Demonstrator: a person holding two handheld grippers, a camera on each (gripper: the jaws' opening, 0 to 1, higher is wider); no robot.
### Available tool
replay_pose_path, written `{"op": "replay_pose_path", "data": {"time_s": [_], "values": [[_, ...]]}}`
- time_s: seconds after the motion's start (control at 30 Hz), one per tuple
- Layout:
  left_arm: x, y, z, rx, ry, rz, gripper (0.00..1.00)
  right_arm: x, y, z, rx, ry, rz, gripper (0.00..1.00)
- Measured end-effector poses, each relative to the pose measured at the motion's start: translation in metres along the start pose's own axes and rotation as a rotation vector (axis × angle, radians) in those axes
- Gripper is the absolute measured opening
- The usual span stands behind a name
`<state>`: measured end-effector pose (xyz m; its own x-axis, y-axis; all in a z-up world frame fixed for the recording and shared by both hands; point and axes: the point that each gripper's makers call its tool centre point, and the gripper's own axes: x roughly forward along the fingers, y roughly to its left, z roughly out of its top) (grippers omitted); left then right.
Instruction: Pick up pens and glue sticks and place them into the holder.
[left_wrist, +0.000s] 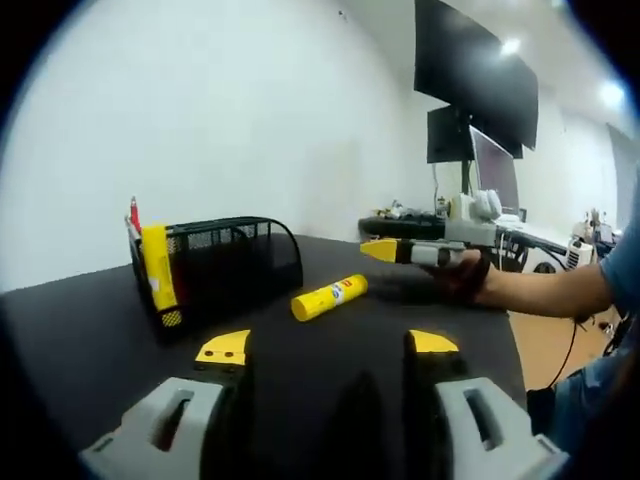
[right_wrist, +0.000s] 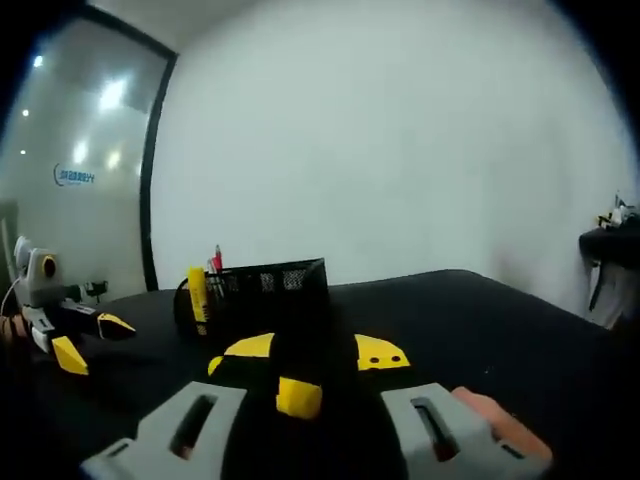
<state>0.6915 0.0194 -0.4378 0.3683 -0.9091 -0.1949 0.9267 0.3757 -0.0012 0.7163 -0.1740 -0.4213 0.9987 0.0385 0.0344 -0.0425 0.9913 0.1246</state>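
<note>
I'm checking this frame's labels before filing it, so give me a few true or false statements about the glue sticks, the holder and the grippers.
1. A yellow glue stick lies on the black table. True.
2. The mesh holder is white. False: it is black.
3. The left gripper grips the lying glue stick. False: its jaws stand open with nothing between them, short of the stick.
4. A yellow stick stands in the holder's end. True.
5. The right gripper has its jaws open. True.
</note>
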Motion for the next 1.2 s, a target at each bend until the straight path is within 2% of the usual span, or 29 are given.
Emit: {"op": "replay_pose_path", "data": {"time_s": [0.1, 0.3, 0.43, 0.53, 0.63, 0.7, 0.77, 0.93, 1.03, 1.2], "values": [[0.009, 0.002, -0.001, 0.041, 0.026, -0.006, 0.54, 0.0, 0.001, 0.0, -0.008, -0.005, 0.003, 0.25], [0.027, 0.004, 0.008, 0.145, 0.065, -0.059, 0.53, 0.001, 0.005, -0.003, -0.05, 0.006, 0.01, 0.25], [0.039, 0.01, 0.013, 0.183, 0.08, -0.069, 0.53, -0.001, 0.005, -0.003, -0.047, 0.008, 0.005, 0.25], [0.048, 0.005, 0.016, 0.205, 0.097, -0.092, 0.53, -0.001, 0.002, -0.003, -0.037, 0.005, -0.005, 0.25], [0.058, 0.003, 0.014, 0.238, 0.133, -0.134, 0.52, -0.002, 0.0, 0.0, -0.021, -0.003, -0.01, 0.25], [0.065, 0.008, 0.011, 0.267, 0.161, -0.169, 0.48, -0.001, 0.001, -0.001, -0.017, -0.003, -0.01, 0.25], [0.072, 0.02, 0.006, 0.295, 0.2, -0.189, 0.43, -0.002, 0.001, -0.001, -0.017, -0.003, -0.008, 0.25], [0.079, 0.013, 0.005, 0.314, 0.22, -0.207, 0.41, -0.002, -0.001, 0.0, -0.006, -0.009, -0.01, 0.25], [0.085, 0.016, 0.003, 0.351, 0.254, -0.213, 0.39, -0.002, -0.003, 0.001, 0.006, -0.012, -0.01, 0.24], [0.089, 0.005, -0.004, 0.362, 0.304, -0.267, 0.35, -0.003, -0.004, 0.003, 0.018, -0.024, -0.015, 0.24]]}}
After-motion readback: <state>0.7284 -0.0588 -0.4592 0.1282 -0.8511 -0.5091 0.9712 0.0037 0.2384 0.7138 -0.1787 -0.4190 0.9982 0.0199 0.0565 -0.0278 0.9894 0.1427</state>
